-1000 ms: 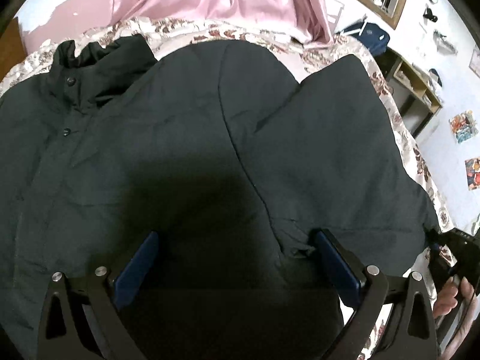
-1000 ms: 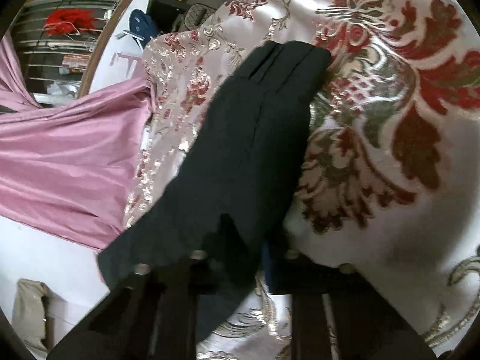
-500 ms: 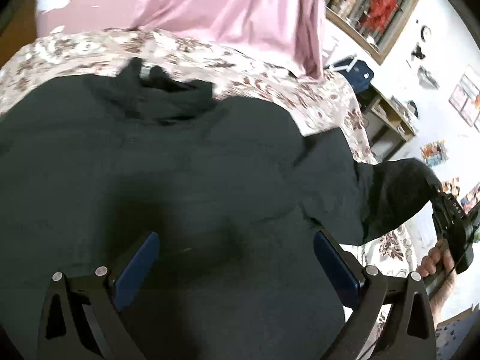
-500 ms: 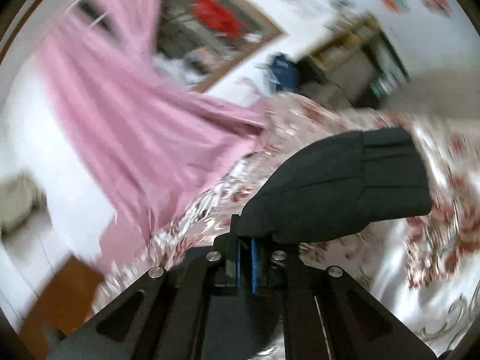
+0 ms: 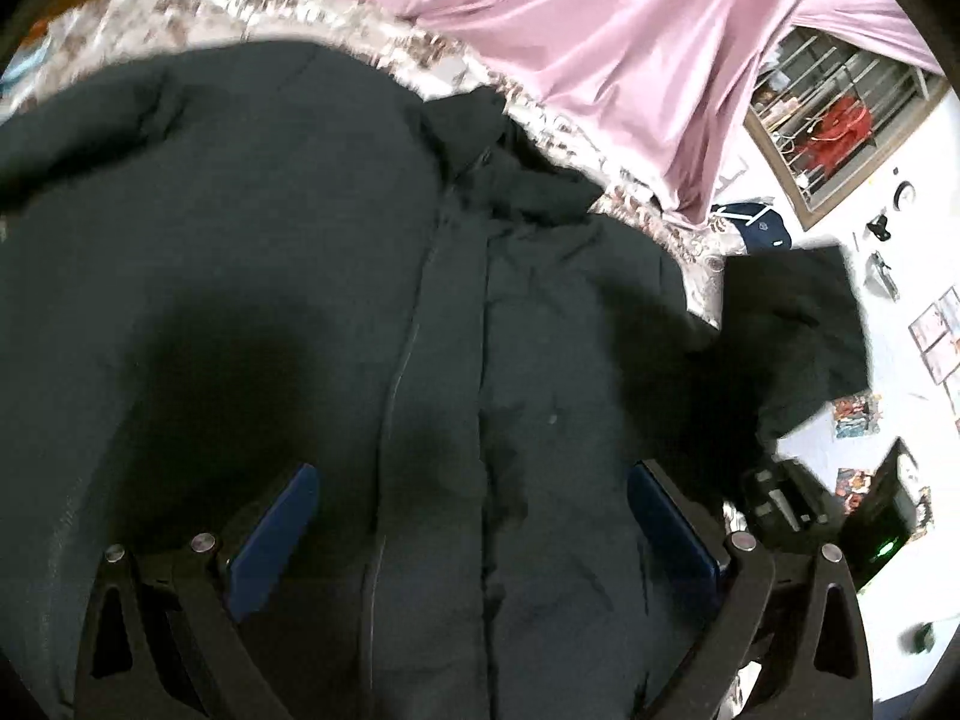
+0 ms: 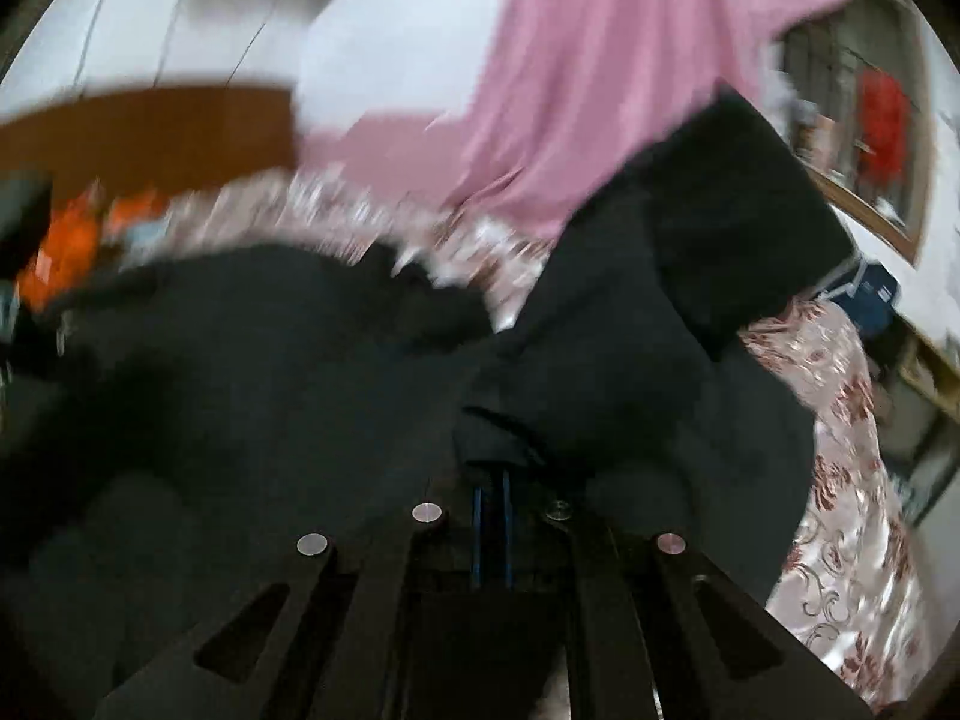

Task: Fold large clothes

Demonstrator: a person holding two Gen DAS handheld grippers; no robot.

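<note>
A large black padded jacket (image 5: 372,312) lies spread front-up on the flowered bedspread (image 5: 336,42), its collar (image 5: 498,138) toward the pink curtain. My left gripper (image 5: 471,531) hovers open over the jacket's front placket, its blue pads wide apart with nothing pinched between them. My right gripper (image 6: 492,480) is shut on the jacket's right sleeve (image 6: 690,276), which is lifted off the bed and hangs over the jacket body (image 6: 240,390). From the left wrist view that raised sleeve (image 5: 792,324) shows at the right, with the right gripper's body (image 5: 780,504) below it.
The pink curtain (image 5: 630,42) hangs behind the bed. A barred window (image 5: 828,114) and a dark blue bag (image 5: 756,228) are at the right, with a white wall carrying pictures (image 5: 855,414). A wooden headboard (image 6: 150,126) and orange items (image 6: 66,246) are at the left of the right wrist view.
The right gripper has rolled and risen, carrying the sleeve off the bedspread and in over the jacket. The left gripper has slid across the jacket toward its front placket, still open.
</note>
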